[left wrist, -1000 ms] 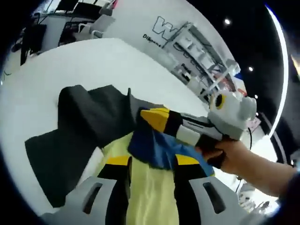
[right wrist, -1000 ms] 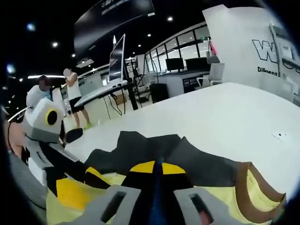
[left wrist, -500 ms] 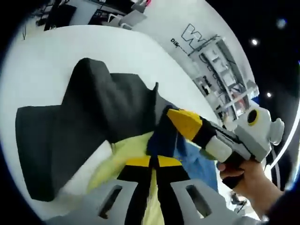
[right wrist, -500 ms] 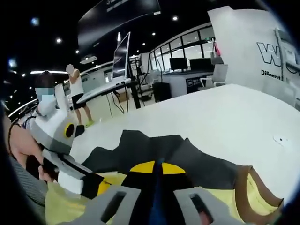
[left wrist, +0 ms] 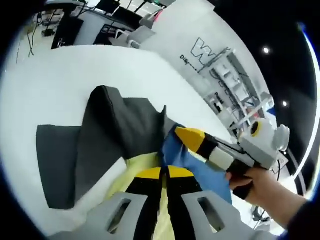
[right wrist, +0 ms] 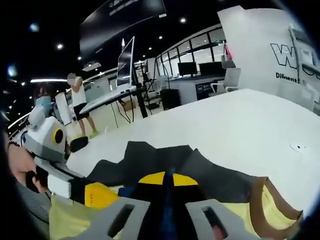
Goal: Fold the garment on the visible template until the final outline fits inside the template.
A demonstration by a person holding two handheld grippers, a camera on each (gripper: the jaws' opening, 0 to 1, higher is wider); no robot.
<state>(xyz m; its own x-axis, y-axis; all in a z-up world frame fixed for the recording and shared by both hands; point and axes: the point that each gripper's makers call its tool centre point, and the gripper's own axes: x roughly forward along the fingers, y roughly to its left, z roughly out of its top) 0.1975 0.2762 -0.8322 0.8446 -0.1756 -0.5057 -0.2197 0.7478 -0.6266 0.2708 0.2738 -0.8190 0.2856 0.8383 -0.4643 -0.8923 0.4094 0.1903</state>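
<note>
Both my grippers, left [left wrist: 161, 176] and right [right wrist: 166, 181], have fingers pinching the limp, light blue-and-yellow garment [left wrist: 192, 167] over the dark template [left wrist: 100, 140] on the white surface [left wrist: 60, 80]; edges seem the best hold.

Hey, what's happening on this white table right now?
A person is folding a garment with a handheld gripper in each hand. The left gripper and the right gripper are both shut on its yellow and blue fabric, held close together above the dark template on the white table. The fold isn't finished.
</note>
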